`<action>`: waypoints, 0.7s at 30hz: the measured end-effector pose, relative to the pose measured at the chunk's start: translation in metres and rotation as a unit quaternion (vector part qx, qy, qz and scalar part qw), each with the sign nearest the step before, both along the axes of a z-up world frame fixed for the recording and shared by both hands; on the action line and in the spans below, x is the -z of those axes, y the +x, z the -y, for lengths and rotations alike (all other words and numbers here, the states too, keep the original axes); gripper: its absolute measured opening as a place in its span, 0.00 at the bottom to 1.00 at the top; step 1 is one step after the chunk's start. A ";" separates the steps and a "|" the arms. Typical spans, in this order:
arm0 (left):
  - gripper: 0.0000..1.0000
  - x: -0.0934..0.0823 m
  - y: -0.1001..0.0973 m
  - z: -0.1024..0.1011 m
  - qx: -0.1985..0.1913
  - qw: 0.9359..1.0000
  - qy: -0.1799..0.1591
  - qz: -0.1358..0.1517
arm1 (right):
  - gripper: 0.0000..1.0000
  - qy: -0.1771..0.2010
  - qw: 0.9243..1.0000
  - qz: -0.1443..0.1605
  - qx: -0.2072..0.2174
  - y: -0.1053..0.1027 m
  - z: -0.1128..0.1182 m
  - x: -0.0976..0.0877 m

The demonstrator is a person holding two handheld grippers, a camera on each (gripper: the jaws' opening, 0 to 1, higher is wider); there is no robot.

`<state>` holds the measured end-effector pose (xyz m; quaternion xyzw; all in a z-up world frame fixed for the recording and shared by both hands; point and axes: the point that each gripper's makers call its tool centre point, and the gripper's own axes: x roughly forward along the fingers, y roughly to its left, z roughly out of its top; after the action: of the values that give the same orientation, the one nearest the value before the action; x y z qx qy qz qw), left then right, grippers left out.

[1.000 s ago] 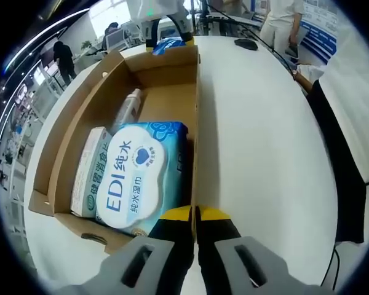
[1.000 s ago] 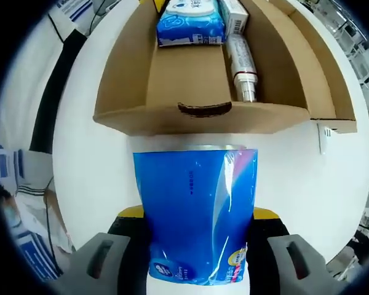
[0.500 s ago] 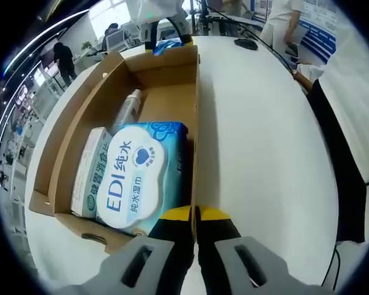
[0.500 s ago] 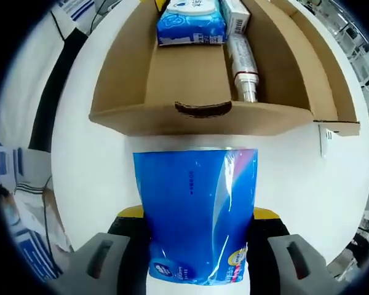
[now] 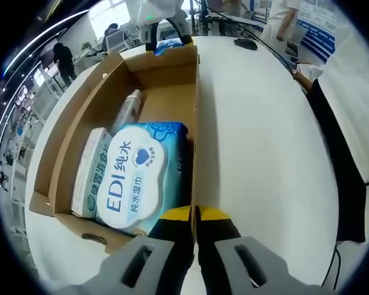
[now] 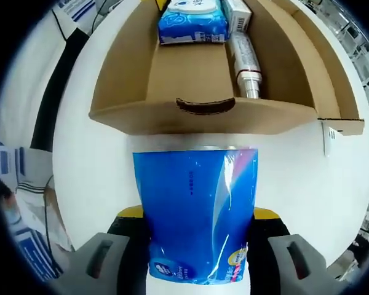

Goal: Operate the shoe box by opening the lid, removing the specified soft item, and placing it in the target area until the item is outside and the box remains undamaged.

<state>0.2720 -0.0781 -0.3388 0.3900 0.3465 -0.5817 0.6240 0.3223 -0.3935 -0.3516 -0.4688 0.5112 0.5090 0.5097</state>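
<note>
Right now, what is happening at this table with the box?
A person works with two handheld grippers. The right gripper holds a blue soft pack outside the open shoe box, above the white table. The left gripper is shut, its tips at the box's wall. A wet wipes pack, a small carton and a bottle lie in the box.

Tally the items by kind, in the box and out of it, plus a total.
Wet-wipe packs in the box: 1
Cartons in the box: 1
Bottles in the box: 1
Blue soft packs outside the box, held in the right claw: 1
Total: 4
</note>
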 end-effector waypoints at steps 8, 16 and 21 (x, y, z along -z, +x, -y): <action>0.01 0.000 0.000 0.000 -0.001 1.000 0.000 0.001 | 0.63 -0.001 1.000 -0.005 -0.003 -0.001 0.001 0.002; 0.01 0.000 0.001 0.000 -0.001 1.000 -0.001 0.002 | 0.63 -0.002 1.000 -0.009 0.014 -0.001 0.001 0.001; 0.01 0.000 0.001 0.000 -0.001 1.000 -0.001 0.002 | 0.64 0.001 1.000 -0.007 0.023 -0.001 0.002 0.002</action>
<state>0.2730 -0.0781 -0.3383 0.3902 0.3456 -0.5807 0.6254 0.3213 -0.3959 -0.3534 -0.4523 0.5250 0.5012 0.5182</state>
